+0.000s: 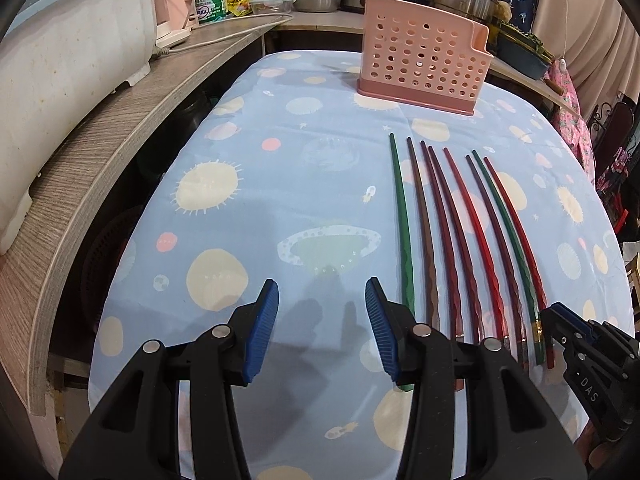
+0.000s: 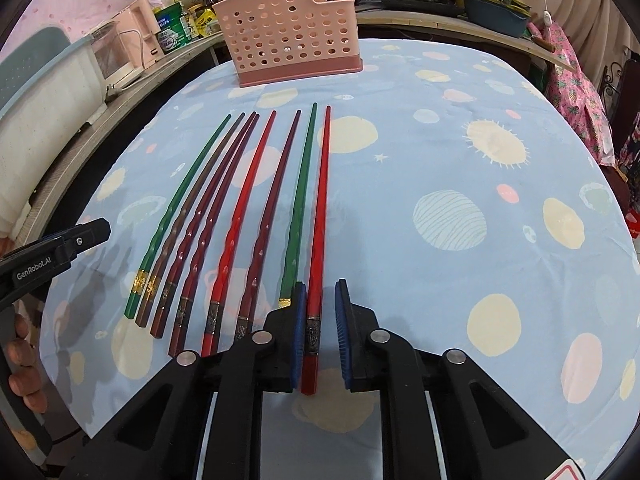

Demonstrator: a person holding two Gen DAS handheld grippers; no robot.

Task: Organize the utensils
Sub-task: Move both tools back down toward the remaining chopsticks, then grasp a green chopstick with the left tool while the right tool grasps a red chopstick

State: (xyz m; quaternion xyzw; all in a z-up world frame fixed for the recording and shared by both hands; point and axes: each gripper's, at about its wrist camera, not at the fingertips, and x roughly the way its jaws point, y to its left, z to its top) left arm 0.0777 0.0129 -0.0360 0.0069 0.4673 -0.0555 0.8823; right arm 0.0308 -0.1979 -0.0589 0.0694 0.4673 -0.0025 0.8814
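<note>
Green chopstick [image 2: 298,216] end behind fingers [image 2: 298,336], apparently.

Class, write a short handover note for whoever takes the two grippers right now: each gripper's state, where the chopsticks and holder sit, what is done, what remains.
Left gripper: open, empty, hovering over the cloth left of the row.
Right gripper: jaws straddle the handle end of the rightmost red chopstick; a gap shows on the right pad, so no firm grip yet.
Eight chopsticks lie side by side on the tablecloth; the pink holder stands beyond their tips.
Done: no chopstick seen in the holder.
Left: grip the red one, put it in the holder, then the other seven.
</note>
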